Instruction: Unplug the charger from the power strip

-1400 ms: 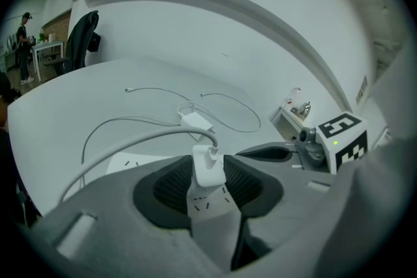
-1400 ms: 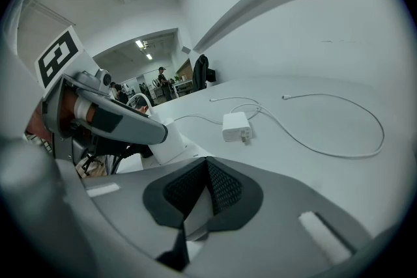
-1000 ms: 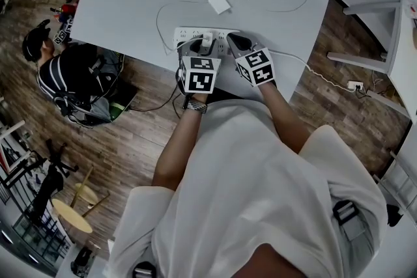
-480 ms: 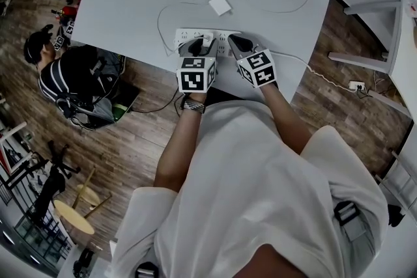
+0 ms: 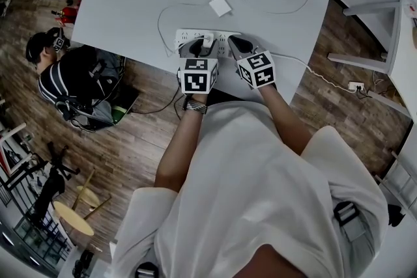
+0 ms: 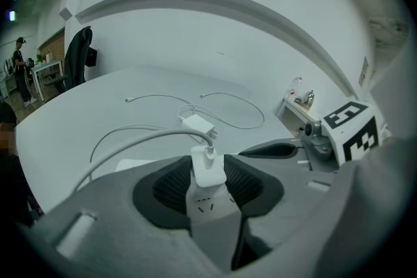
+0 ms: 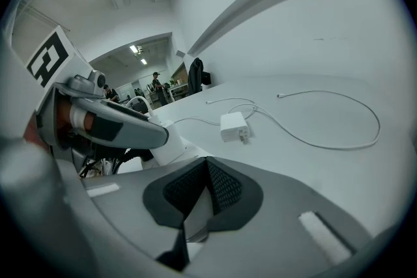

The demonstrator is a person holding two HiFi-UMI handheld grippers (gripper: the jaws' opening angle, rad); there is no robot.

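Observation:
A white power strip [image 5: 186,36] lies near the table's front edge, with a white charger [image 6: 208,166] plugged upright into it. My left gripper [image 5: 199,46] [image 6: 208,174] is shut on the charger, one ribbed pad against each side. Its jaws have just been opening slightly, with the charger still between them. My right gripper [image 5: 233,43] [image 7: 207,166] is shut with nothing in it, and its tips rest on the strip's right end. In the right gripper view, the left gripper [image 7: 117,127] sits over the charger [image 7: 164,148].
A second white charger [image 5: 219,6] [image 6: 197,126] [image 7: 233,125] lies loose further back among thin white cables [image 5: 287,6]. The table edge [image 5: 150,65] runs just under both grippers. A person [image 5: 58,78] sits at the left, beyond the table. Another table [image 5: 371,10] stands at the right.
The left gripper's marker cube has rolled a little about its own line. Both grippers stay at the power strip and the charger stays plugged in.

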